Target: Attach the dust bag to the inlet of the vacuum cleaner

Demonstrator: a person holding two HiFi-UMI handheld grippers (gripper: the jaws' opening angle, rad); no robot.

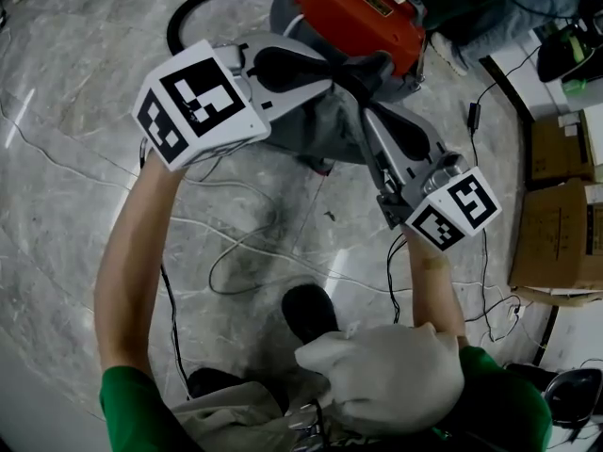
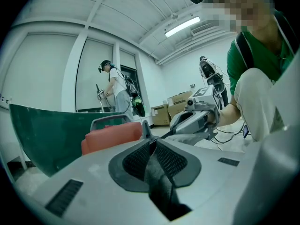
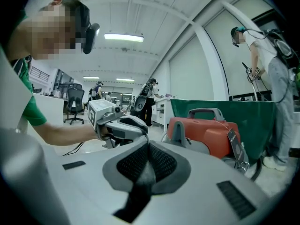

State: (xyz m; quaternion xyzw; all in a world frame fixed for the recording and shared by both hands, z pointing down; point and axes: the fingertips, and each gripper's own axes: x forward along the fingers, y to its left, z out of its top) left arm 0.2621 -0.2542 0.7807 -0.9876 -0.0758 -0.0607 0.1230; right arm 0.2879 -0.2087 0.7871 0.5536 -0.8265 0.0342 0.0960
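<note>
Now the left gripper and right gripper are both pinching shut on the floppy grey fabric dust bag, holding it just before the red plastic vacuum cleaner (inlet unseen) lying beyond their tips.

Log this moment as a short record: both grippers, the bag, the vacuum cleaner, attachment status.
left gripper: shut on the grey cloth of the dust bag
right gripper: shut on the same cloth, from the other side
dust bag: held up between the two grippers
vacuum cleaner: red, on the floor just beyond the bag
attachment: cannot tell; inlet hidden behind the grippers
</note>
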